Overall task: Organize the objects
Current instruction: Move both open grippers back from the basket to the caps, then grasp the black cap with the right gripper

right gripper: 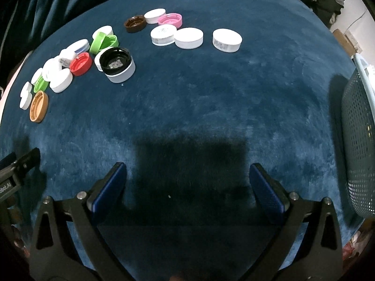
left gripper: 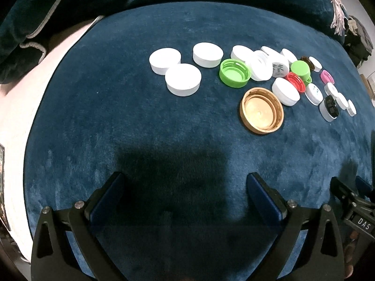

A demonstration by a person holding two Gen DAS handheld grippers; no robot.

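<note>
Caps of many colours lie scattered over a dark blue velvet surface (left gripper: 117,107), all of them well beyond both grippers. The left gripper (left gripper: 185,187) hangs low over bare velvet with its jaws spread wide and nothing between them; its blue fingers (left gripper: 110,196) frame only its own shadow. The right gripper (right gripper: 187,180) is likewise wide apart and empty above a bare patch.

In the left wrist view, three white caps (left gripper: 182,79) sit closed side up at the far left of the group, two of them touching. To their right a green cap (left gripper: 234,73) lies open side up against a heap of white lids. Nearest of all is a gold cap (left gripper: 262,110), open side up, with a white cap just beside it on the right and a red cap (left gripper: 297,82) behind that. A second green cap stands behind the red one, a small pink cap (left gripper: 327,76) lies farther right.

In the right wrist view, a black-lined cap (right gripper: 117,64) with a white wall sits open side up, the red cap just to its left. Farther off, a brown cap (right gripper: 135,24) and the pink cap flank a white one, and a lone white cap (right gripper: 226,39) rests apart at the far right. A teal mesh basket (right gripper: 358,140) rises at the right edge.
</note>
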